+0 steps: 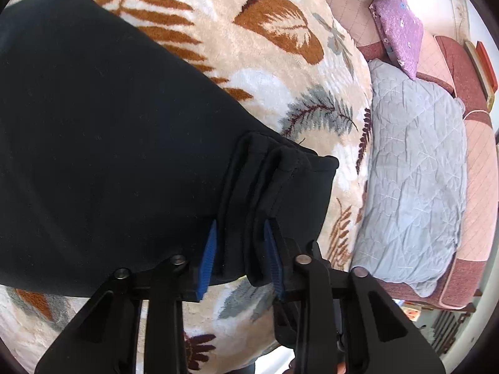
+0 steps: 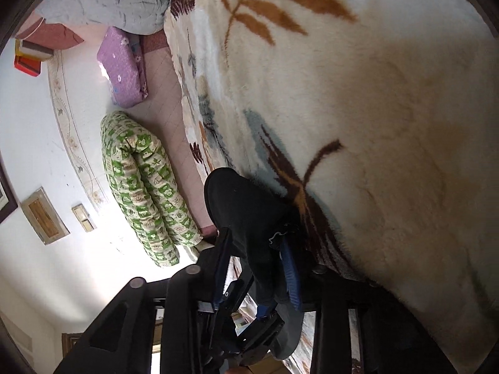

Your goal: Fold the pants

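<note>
- My left hand-held gripper (image 1: 240, 258), bottom centre of the left wrist view: blue pads (image 1: 208, 258) pinching a bunched, folded edge of the black pants (image 1: 103, 155). Cloth fills the gap betw. the pads, several layers thick.
- My right hand-held gripper (image 2: 255, 268), lower centre of the right wrist view: also pinching black pants fabric (image 2: 246, 212); a rounded lump of cloth sticks up past the fingertips, a seam/hem edge showing next to the right pad (image 2: 291, 274).
- Pants in the left view: big dark sheet covering the left half of the frame, running from the pinched edge to the upper left, lying on the blanket.
- Under both: fluffy cream blanket (image 1: 280, 71) w/ brown fern & leaf print, grey-blue leaves too; fills most of the right half of the right view.
- Further out, left view right side: grey quilted pillow (image 1: 414, 180) just beside the blanket edge, on a pink quilted bed sheet (image 1: 480, 187). Purple flowered cushion (image 1: 399, 31) above it, upper right.
- Green-and-cream patterned roll (image 2: 146, 187), left of centre in the right view; only a bit visible at the top edge of the left view.
- White wall (image 2: 28, 124) far left of the right view, w/ switch plates at lower left.
</note>
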Motion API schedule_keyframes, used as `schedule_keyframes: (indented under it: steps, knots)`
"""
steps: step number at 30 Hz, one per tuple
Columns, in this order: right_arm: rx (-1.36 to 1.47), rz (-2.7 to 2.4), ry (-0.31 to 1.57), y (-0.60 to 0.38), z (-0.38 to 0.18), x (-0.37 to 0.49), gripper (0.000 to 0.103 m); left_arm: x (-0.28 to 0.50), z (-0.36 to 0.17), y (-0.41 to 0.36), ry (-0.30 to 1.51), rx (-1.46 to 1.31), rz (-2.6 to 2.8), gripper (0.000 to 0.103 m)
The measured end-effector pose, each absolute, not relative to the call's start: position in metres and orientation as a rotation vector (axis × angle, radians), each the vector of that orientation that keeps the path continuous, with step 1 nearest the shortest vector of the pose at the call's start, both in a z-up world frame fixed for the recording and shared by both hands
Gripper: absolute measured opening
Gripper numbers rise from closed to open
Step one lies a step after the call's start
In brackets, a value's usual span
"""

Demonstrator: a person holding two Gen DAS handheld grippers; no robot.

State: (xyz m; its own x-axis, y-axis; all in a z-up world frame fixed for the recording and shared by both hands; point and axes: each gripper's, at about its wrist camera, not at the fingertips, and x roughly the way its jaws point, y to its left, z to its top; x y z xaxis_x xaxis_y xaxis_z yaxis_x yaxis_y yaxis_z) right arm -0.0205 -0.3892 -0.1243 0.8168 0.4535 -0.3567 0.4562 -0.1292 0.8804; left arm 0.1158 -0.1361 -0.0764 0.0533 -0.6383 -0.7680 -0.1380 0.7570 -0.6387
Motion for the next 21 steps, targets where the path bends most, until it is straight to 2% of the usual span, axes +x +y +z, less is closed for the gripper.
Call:
schedule_keyframes:
  steps: [2, 3, 8, 11, 13, 15, 18, 19, 20, 21]
  knots:
    - [1.715, 0.017, 0.707, -0.388, -0.125, -0.017, 0.011, 0.114, -0.071, -0.134, 1.476, -0.637, -0.421, 0.019]
    - [1.697, 0.031, 0.700, -0.387, -0.122, -0.017, 0.011, 0.113, -0.068, -0.131, 1.466, -0.612, -0.402, 0.016]
    - [1.572, 0.114, 0.692, -0.376, -0.092, -0.020, 0.010, 0.118, -0.061, -0.122, 1.417, -0.437, -0.288, 0.015]
    - [1.557, 0.045, 0.710, -0.375, -0.103, -0.024, 0.010, 0.121, -0.071, -0.121, 1.430, -0.430, -0.280, 0.014]
    - [1.575, -0.019, 0.719, -0.383, -0.118, -0.025, 0.004, 0.122, -0.070, -0.123, 1.428, -0.419, -0.281, 0.014]
    - [1.565, -0.027, 0.738, -0.384, -0.119, -0.021, 0.006, 0.121, -0.069, -0.120, 1.428, -0.455, -0.310, 0.014]
    - [1.573, 0.016, 0.785, -0.384, -0.111, -0.018, 0.019, 0.113, -0.066, -0.106, 1.458, -0.558, -0.378, 0.014]
    - [1.594, 0.035, 0.796, -0.385, -0.109, -0.020, 0.031, 0.109, -0.064, -0.106, 1.461, -0.595, -0.403, 0.015]
    - [1.610, 0.064, 0.806, -0.386, -0.104, -0.024, 0.038, 0.103, -0.061, -0.105, 1.462, -0.622, -0.431, 0.016]
    - [1.607, 0.084, 0.817, -0.388, -0.100, -0.027, 0.047, 0.097, -0.058, -0.107, 1.462, -0.639, -0.460, 0.023]
